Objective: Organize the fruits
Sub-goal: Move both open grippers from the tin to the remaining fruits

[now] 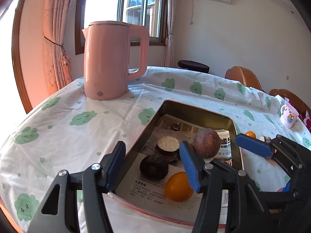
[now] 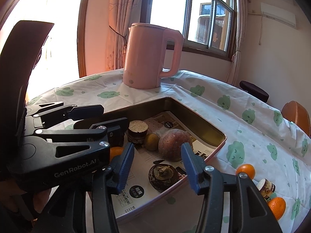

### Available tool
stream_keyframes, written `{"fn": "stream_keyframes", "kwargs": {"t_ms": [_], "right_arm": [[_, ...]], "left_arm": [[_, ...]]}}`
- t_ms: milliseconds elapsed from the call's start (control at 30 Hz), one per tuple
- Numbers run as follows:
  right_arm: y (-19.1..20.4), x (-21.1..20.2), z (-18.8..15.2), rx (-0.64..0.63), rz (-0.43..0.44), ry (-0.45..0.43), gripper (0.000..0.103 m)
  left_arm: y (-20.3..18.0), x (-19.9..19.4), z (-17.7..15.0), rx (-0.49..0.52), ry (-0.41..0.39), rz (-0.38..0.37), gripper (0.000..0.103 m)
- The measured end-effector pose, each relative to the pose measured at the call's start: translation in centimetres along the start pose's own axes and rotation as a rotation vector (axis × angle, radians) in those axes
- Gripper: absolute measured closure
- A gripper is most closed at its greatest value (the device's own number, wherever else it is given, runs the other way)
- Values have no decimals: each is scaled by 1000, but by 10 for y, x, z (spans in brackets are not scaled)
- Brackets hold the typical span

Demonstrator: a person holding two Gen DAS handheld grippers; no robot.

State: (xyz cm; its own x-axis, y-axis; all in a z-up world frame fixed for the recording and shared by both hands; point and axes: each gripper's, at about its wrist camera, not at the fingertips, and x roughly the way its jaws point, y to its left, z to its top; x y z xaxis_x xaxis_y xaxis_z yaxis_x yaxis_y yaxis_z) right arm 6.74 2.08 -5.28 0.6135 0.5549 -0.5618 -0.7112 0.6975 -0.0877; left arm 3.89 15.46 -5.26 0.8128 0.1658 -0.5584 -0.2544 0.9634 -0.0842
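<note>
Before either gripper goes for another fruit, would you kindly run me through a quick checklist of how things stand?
1. Left gripper empty, jaws apart: ok.
2. Right gripper empty, jaws apart: ok.
3. Orange fruit lying loose in the rectangular metal tray: ok.
4. Dark brown wrinkled fruit resting on the tray's paper lining, untouched: ok.
5. All fruit tidied away: not ok; two oranges remain on the cloud-print tablecloth.
6. Pink electric kettle upright, away from the grippers: ok.
</note>
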Motion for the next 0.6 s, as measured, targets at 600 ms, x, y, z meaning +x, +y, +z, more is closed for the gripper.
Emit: {"fn": "stream_keyframes", "kwargs": {"t_ms": [600], "right_arm": [[-146,-81,-54,197,-295,34,38]], "left_arm": [[-88,-22,1,121,-58,-105,26]]}}
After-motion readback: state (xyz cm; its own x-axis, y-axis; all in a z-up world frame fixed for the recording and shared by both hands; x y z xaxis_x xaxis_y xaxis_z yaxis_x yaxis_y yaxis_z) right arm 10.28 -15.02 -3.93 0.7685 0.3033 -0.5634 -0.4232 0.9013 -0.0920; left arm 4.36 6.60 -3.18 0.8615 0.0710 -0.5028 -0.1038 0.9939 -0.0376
